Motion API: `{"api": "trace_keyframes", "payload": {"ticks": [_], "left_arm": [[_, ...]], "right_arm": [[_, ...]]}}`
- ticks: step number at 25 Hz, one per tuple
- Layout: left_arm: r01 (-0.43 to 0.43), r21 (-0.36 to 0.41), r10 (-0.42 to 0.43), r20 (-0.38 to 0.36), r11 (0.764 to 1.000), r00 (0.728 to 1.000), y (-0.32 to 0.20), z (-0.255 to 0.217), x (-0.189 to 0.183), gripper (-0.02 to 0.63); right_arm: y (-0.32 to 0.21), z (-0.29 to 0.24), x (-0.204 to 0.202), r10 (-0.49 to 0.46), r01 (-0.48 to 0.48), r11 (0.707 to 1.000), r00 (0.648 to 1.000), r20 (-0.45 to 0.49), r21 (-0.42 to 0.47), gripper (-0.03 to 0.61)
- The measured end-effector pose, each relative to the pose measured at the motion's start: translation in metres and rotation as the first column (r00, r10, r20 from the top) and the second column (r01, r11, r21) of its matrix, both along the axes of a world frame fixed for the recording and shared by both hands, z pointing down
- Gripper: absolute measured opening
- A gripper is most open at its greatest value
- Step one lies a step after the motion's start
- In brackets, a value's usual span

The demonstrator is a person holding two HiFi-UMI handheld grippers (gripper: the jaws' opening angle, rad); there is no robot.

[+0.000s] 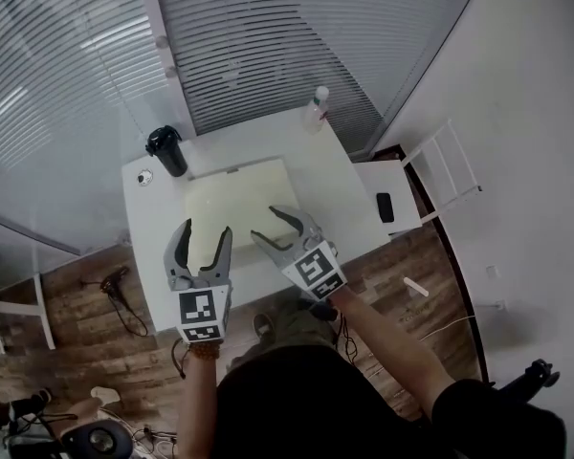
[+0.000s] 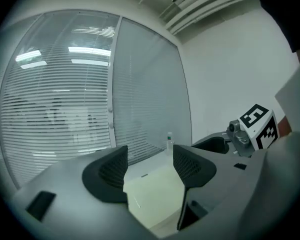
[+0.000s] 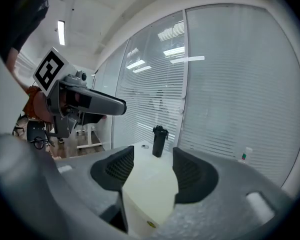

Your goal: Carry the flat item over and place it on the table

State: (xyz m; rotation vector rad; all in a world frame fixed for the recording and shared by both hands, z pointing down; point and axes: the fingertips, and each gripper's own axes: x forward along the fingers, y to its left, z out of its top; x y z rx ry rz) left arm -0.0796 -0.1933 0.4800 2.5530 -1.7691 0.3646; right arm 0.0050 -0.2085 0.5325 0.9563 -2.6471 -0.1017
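**A:** How do the two tools stand?

**B:** The left gripper point(image 1: 204, 232) has its jaws wide apart with nothing between them. The right gripper point(image 1: 271, 226) is the same, spread and empty. Both hang in the air, side by side and not touching.

**A:** And the flat item?

**B:** The flat item point(image 1: 239, 199) is a pale board lying flat near the middle of the white table point(image 1: 330, 175). In the head view the grippers sit over its six o'clock edge, and neither one touches it. By my reading it is already where the task wants it.

**A:** Then what could go wrong?

**B:** Mostly a careless descent. If either gripper comes down onto that near edge, the jaw tips could nudge the board across the smooth tabletop. A shove toward eleven o'clock sends it at the black tumbler point(image 1: 167, 151), which is tall and would tip easily. A shove toward one o'clock sends it at the bottle point(image 1: 316, 108) by the far edge of the table.

**A:** And if they try to grip it again?

**B:** It lies flush, so the jaws have little to bite on. I'd expect them to skid. If only one side were lifted, the board could tilt and slip.
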Motion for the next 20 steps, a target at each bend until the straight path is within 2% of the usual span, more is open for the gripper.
{"api": "trace_keyframes", "payload": {"ticks": [6,13,17,18,20], "left_arm": [[-0.003,0.102,0.002,0.009,0.995,1.0,0.005,-0.043,-0.001,0.282],[-0.004,0.156,0.004,0.002,0.988,1.0,0.016,-0.068,-0.004,0.267],[0.018,0.158,-0.011,-0.048,0.987,0.999,0.024,-0.082,-0.003,0.256],[0.027,0.16,-0.017,-0.06,0.987,0.998,0.026,-0.085,-0.004,0.246],[0.037,0.176,-0.026,-0.068,0.984,0.997,0.03,-0.091,-0.004,0.172]], "right_arm": [[0.007,-0.047,-0.013,-0.027,0.021,0.996,0.997,0.066,0.087,0.239],[0.017,-0.109,-0.026,-0.06,0.031,0.977,0.989,0.133,0.21,0.232],[0.026,-0.135,-0.032,-0.07,0.028,0.969,0.984,0.166,0.245,0.23],[0.028,-0.14,-0.033,-0.073,0.026,0.966,0.983,0.17,0.259,0.229],[0.033,-0.147,-0.031,-0.067,0.014,0.961,0.981,0.183,0.278,0.159]]}}
